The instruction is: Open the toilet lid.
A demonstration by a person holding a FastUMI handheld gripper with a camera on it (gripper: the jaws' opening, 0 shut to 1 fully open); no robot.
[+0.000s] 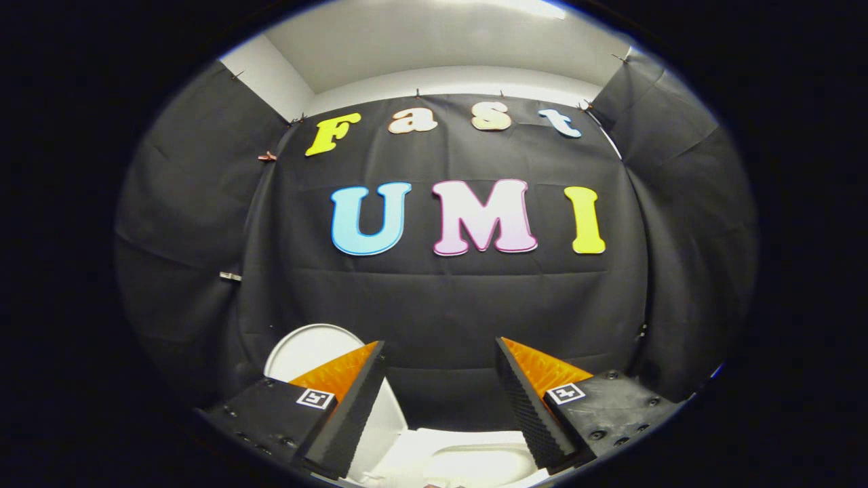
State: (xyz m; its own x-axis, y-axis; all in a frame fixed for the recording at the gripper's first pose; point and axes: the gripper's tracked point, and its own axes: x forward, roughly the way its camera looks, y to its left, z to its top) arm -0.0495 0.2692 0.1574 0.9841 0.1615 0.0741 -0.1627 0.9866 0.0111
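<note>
Lid (305, 349) stands raised behind the left finger, leaning back toward the booth wall (447, 305), so the opening looks done, or nearly. Tongs (441, 400) are spread wide and hold nothing. Below and between the fingers lies the bowl (475, 464), cut off low. The hinge and the lid's lower part are hidden by the left finger.

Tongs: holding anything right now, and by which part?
Nothing held. The tongs are open with an empty gap between the fingers; the raised toilet lid stands beyond the left finger, the bowl below.
</note>
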